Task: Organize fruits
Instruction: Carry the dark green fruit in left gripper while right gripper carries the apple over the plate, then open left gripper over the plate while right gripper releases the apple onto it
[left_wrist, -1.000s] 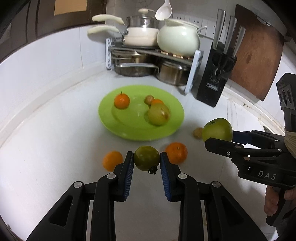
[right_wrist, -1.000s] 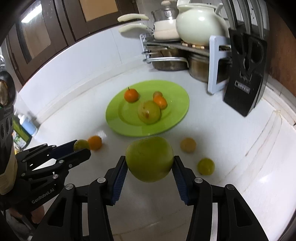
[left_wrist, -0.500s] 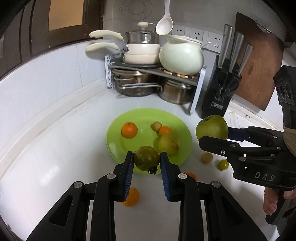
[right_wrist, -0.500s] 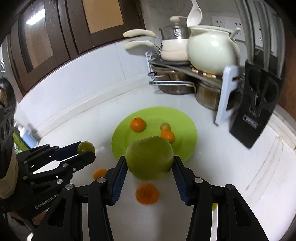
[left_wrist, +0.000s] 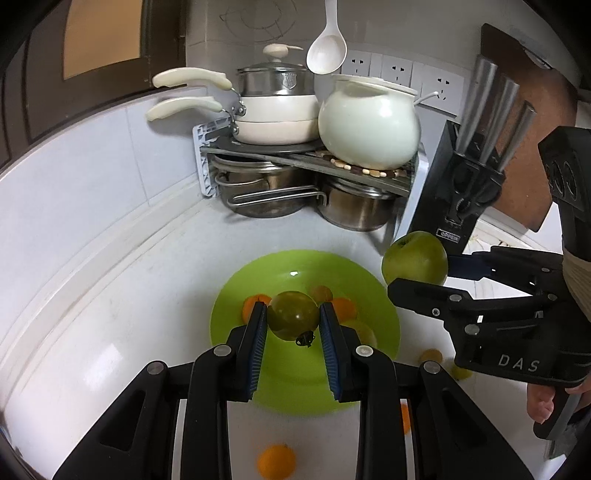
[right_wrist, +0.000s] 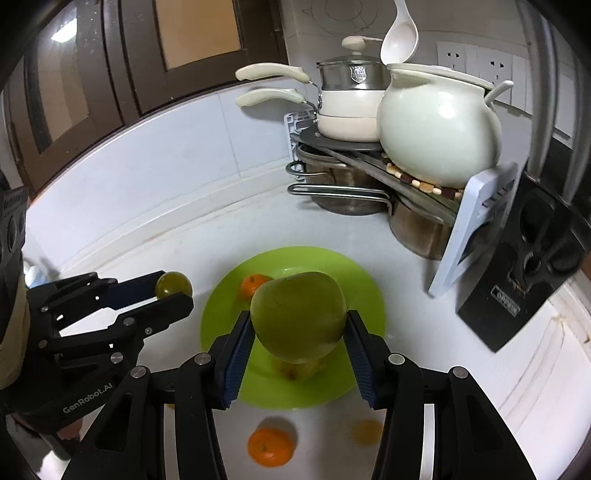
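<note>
Left tongs (left_wrist: 293, 325) clamped on small green fruit (left_wrist: 293, 315); right tongs (right_wrist: 299, 347) clamped on big green apple (right_wrist: 298, 316). Both held above green plate (right_wrist: 364, 284), prob. for release w/ fruit already there. Oranges (right_wrist: 270, 446) remain on surface (right_wrist: 436, 306).

Counted: 1 green plate (right_wrist: 369, 291); 2 held green fruits; 3 knife handles (left_wrist: 495, 107); 2 long-handled pans (left_wrist: 273, 114).

Two wrist fisheyes, side by side above counter (left_wrist: 110, 295), both angled down twd back corner; both share green plate (left_wrist: 236, 295) & pot rack (right_wrist: 476, 214), close up.
</note>
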